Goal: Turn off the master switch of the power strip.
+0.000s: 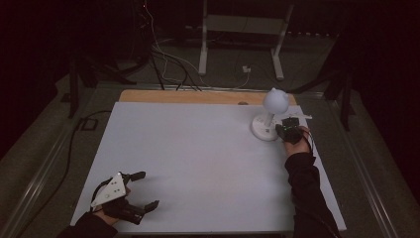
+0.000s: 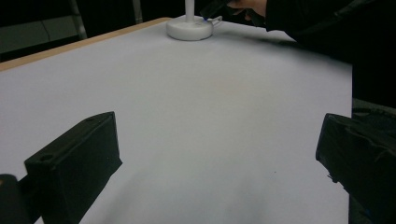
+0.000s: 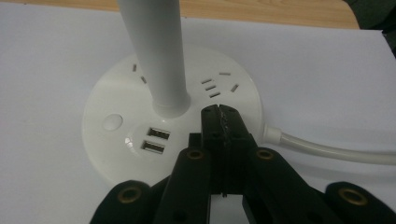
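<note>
A white desk lamp (image 1: 275, 100) with a globe head stands on a round base (image 1: 262, 130) at the table's far right. My right gripper (image 1: 280, 128) is at that base, jaws shut. In the right gripper view its closed tips (image 3: 219, 112) rest on top of the base (image 3: 112, 88), just right of the lamp's pole (image 3: 154, 56) and beside two USB ports (image 3: 154, 140). A round button (image 3: 113, 122) sits left of the ports. My left gripper (image 1: 150, 189) stands open near the front left corner, with nothing between its jaws (image 2: 215, 135). The lamp base (image 2: 189, 29) shows far off.
A white cable (image 3: 317, 149) leaves the base to the right. The white sheet (image 1: 198, 158) covers the table, with a wooden strip (image 1: 188, 96) along the back. Beyond it, a white stand (image 1: 242, 44) and loose cables (image 1: 168, 64) lie on the dark floor.
</note>
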A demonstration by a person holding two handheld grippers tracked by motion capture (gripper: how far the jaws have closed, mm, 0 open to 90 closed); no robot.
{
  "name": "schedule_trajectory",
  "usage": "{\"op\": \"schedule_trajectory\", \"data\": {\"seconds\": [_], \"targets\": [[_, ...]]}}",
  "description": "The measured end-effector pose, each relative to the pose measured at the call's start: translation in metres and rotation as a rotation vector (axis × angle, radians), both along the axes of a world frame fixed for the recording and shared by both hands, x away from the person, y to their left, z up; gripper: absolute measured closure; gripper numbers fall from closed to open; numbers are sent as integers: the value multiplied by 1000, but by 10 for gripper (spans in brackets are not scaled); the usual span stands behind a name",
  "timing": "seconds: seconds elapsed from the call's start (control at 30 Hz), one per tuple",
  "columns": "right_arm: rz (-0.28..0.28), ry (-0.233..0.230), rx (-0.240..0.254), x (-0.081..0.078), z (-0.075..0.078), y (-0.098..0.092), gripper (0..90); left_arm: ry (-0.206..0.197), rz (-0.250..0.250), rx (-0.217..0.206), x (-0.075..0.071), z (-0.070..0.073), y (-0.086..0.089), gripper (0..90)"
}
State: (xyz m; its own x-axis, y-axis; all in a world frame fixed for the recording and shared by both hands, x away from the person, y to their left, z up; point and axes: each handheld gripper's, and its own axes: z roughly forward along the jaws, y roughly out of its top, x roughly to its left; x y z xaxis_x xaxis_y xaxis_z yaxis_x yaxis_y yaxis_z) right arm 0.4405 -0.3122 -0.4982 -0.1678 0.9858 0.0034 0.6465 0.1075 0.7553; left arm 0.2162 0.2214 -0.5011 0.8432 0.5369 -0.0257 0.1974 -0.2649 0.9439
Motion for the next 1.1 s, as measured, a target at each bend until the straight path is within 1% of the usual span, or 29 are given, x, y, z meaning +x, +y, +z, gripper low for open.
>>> {"op": "schedule_trajectory", "data": {"seconds": [0.13,0.23,0.4,0.43,0.53,0.63,0.73,0.83,0.9,1.0,1.07,1.1], "targets": [[-4,-9,-8,-1,-1,1,900,1,-1,-2,0,0,0,3],[-25,-22,-42,-1,-3,3,900,1,-2,1,0,0,0,3],[-31,-24,-37,-1,-4,4,900,1,-1,2,0,0,0,3],[-23,-25,-41,-1,-5,5,900,0,-1,4,0,0,-1,3],[-25,-29,-67,-2,-5,8,900,-2,-4,3,0,0,-1,3],[-29,-27,-50,-2,-5,6,900,-3,-3,4,-1,0,-1,3],[-30,-25,-62,-2,-5,8,900,-1,-4,2,0,0,-1,3],[-37,-20,-46,-2,-5,7,900,-2,-7,8,0,0,-1,3],[-35,-20,-49,-3,-5,6,900,-1,-7,5,0,0,-1,3],[-33,-18,-28,-5,-5,5,900,-1,-7,2,0,0,-1,3],[-28,-17,-52,-6,-4,7,900,0,-8,2,0,0,-1,3],[-28,-14,-54,-6,-4,7,900,0,-8,2,0,0,-1,3]]}}
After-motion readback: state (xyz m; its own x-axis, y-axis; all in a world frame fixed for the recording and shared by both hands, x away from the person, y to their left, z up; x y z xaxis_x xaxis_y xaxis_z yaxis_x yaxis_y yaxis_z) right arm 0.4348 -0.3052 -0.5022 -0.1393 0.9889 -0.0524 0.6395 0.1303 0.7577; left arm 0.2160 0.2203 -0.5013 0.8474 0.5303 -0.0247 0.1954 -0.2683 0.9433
